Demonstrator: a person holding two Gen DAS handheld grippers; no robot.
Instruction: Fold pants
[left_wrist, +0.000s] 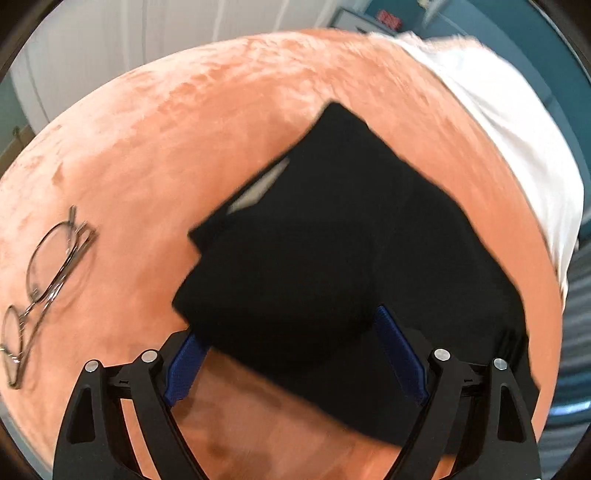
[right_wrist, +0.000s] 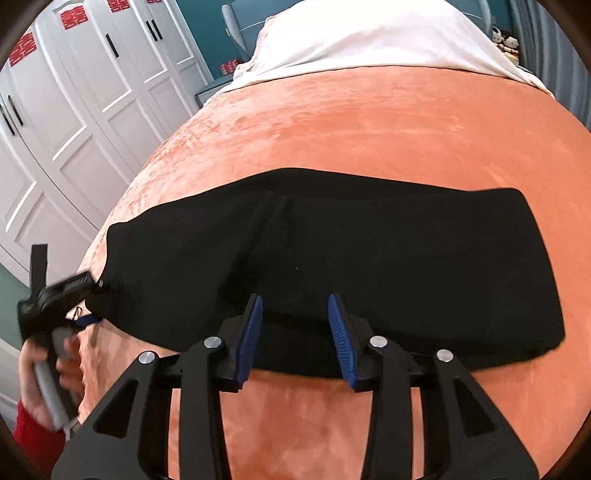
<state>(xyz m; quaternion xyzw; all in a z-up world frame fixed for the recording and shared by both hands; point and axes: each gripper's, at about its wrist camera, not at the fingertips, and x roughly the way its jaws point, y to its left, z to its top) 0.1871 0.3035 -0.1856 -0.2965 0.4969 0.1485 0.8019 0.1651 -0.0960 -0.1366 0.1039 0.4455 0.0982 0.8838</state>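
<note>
Black, matte cloth: the pants (right_wrist: 332, 266) lie already folded into a long band on the orange plush blanket (right_wrist: 369, 129) of the bed, and their long axis runs from 9 o'clock to 3 o'clock in the right wrist view. The right gripper (right_wrist: 295, 332) hovers at the near long edge of the band, around its middle; its blue ribbed pads (right_wrist: 251, 328) stand apart and hold nothing. The left gripper (left_wrist: 295, 354) is at the 9 o'clock end of the band, with its jaws spread wide; the cloth edge lies over the tips, but I judge it is not pinched. This end looks the nearer place for a next fold along the axis. Thin metal eyeglasses (left_wrist: 44, 280) rest on the blanket at 9 o'clock in the left view, well apart from the pants. White bedding (right_wrist: 369, 40) lies at 12 o'clock.
</note>
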